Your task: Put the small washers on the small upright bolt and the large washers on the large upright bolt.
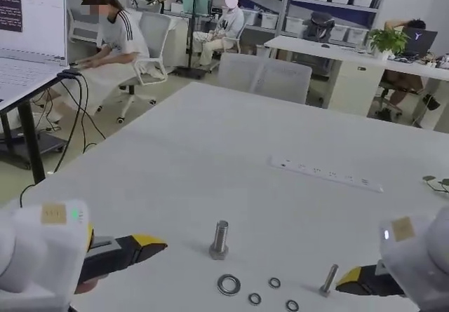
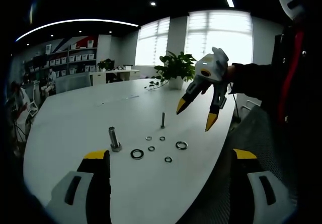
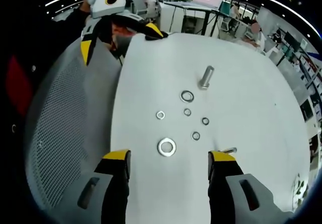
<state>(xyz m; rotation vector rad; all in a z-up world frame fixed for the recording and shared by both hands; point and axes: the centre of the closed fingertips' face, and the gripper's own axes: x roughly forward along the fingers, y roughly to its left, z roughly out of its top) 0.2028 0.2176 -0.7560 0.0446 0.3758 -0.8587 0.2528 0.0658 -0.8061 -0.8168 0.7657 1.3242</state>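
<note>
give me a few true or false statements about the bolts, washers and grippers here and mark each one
1. The large bolt and the small bolt both stand upright on the table. True.
2. A washer already sits on the large bolt. False: the two large washers and the four small washers all lie flat on the table.
3. The right gripper is shut on a small washer. False: its jaws are apart and hold nothing.
4. The left gripper is open. True.
5. A power strip lies on the table beyond the bolts. True.
</note>
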